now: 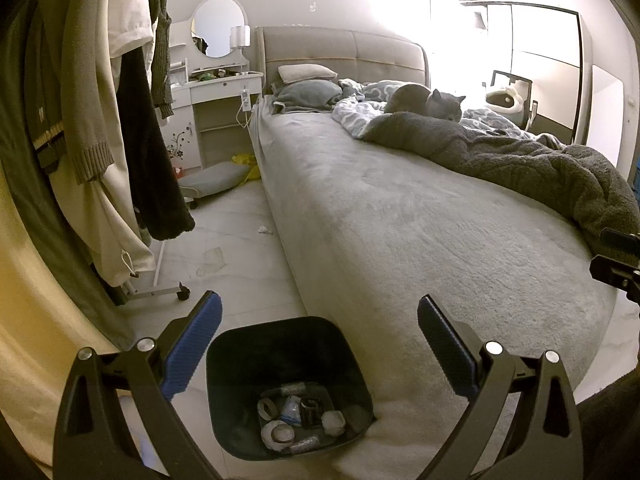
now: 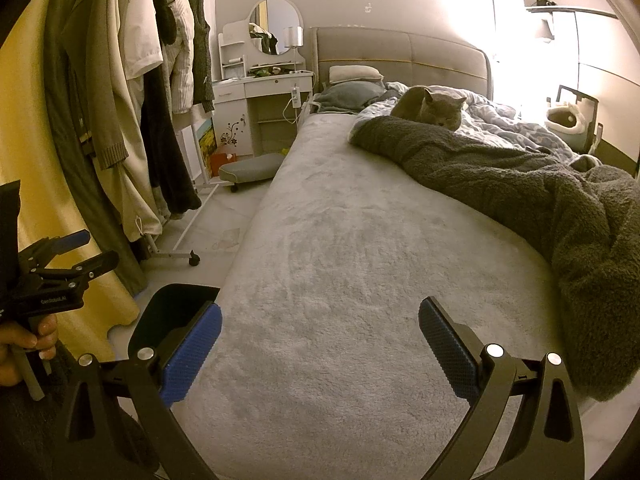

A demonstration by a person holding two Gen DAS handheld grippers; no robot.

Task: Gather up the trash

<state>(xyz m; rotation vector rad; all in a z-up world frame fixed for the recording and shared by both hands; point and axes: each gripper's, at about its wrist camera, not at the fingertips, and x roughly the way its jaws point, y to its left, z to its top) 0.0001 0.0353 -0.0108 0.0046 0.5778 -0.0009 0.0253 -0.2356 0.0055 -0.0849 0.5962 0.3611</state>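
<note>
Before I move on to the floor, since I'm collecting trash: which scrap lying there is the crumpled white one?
The small white wad on the floor right beside the bed's edge. The other scrap, nearer the clothes rack, lies flat and translucent.

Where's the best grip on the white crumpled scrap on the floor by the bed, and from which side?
Take the crumpled scrap across its puffed middle, coming straight down from above. It lies low on the bare floor close to the bed's side, so a sideways approach from there looks blocked. Set the left gripper's open fingers along the bed edge. Likely soft, so it should compress.
</note>
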